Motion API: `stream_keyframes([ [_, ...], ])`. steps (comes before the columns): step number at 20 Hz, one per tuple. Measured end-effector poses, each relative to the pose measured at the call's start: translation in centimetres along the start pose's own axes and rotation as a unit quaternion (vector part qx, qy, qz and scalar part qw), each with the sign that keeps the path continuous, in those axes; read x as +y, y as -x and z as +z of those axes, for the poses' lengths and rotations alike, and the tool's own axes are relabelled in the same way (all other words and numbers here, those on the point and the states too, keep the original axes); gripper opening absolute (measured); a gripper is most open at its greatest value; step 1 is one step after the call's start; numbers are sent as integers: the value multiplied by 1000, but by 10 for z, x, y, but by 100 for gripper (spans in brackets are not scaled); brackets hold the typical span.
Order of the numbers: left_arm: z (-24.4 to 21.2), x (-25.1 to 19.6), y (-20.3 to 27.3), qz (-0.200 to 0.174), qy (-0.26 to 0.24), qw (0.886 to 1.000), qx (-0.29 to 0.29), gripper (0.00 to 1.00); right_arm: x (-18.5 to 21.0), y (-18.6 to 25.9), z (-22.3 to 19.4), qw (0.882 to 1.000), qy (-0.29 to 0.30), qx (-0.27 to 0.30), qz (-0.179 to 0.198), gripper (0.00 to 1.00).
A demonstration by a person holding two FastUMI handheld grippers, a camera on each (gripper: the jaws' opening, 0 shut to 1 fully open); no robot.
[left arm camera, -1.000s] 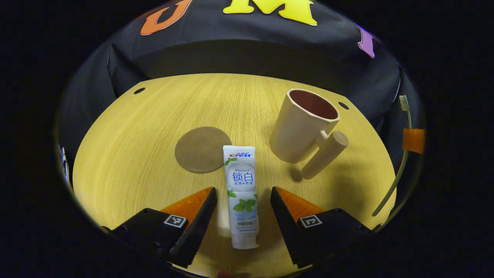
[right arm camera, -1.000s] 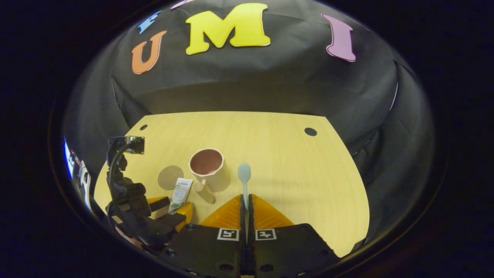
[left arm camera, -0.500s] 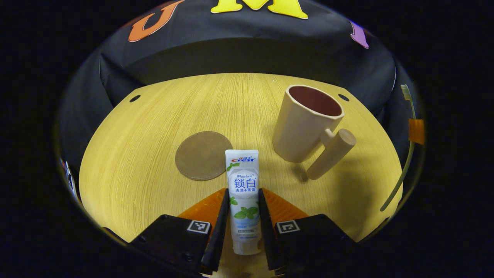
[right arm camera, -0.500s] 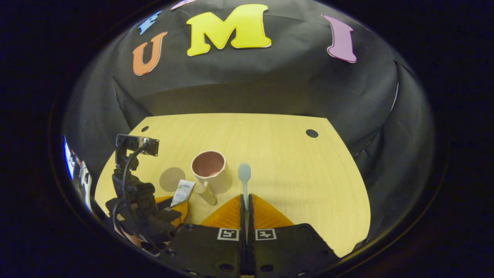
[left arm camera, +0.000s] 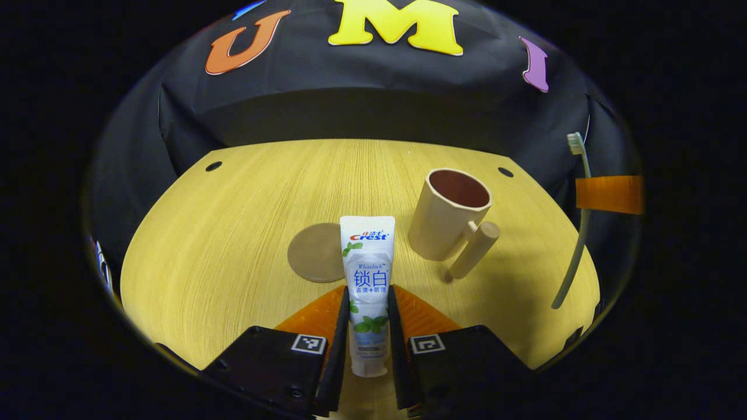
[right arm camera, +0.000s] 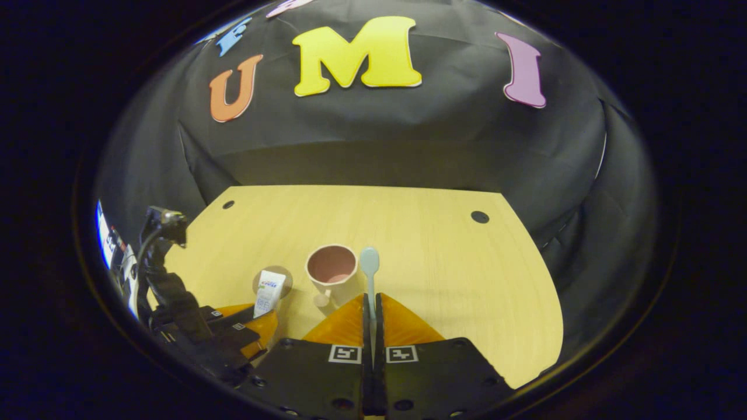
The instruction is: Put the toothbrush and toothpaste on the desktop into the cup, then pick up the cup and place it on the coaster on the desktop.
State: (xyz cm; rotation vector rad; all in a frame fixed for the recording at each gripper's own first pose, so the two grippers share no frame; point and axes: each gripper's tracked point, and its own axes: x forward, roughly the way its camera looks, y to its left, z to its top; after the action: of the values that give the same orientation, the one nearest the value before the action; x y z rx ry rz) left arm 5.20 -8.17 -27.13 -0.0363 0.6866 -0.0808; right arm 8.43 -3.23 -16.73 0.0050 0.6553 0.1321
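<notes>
Left gripper view. The coaster (left arm camera: 317, 252), a flat brown disc, lies on the wooden desktop (left arm camera: 222, 245) at about 11 o'clock from the fingertips, partly hidden behind the toothpaste tube (left arm camera: 367, 280). The left gripper (left arm camera: 366, 294) is closed on the tube: both fingers press its lower half from either side, the crimped end projecting toward 12 o'clock beyond the tips, the cap end lying back between the fingers. The beige cup (left arm camera: 448, 214) stands upright at about 1 o'clock, apart from the tube, its cylindrical handle pointing toward 5 o'clock. At 3 o'clock the toothbrush (left arm camera: 578, 233) hangs above the desktop edge, bristles up, crossed by a finger of the right gripper (left arm camera: 610, 194).

Right gripper view. At 8 o'clock the left gripper (right arm camera: 248, 326) carries the tube (right arm camera: 268, 293) in front of the coaster (right arm camera: 284, 279). The cup (right arm camera: 332, 271) stands at 11 o'clock. The right gripper (right arm camera: 370, 306) is fully closed on the toothbrush (right arm camera: 369, 271), whose head projects toward 12 o'clock, just beside the cup rim.
</notes>
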Motion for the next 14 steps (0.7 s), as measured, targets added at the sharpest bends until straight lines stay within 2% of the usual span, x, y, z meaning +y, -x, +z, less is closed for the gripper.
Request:
stream_keyframes([
  [5, 36, 6, 23, -7, -4, 997, -80, 37, 21, 6, 30, 999, 22, -43, 20, 0],
  [9, 52, 14, 41, -7, 17, 995, -101, 37, 39, -5, 69, 995, 23, -89, 38, 1],
  [14, 82, 40, 74, 12, 25, 991, -129, 37, 56, -34, 115, 988, -2, -143, 56, 0],
])
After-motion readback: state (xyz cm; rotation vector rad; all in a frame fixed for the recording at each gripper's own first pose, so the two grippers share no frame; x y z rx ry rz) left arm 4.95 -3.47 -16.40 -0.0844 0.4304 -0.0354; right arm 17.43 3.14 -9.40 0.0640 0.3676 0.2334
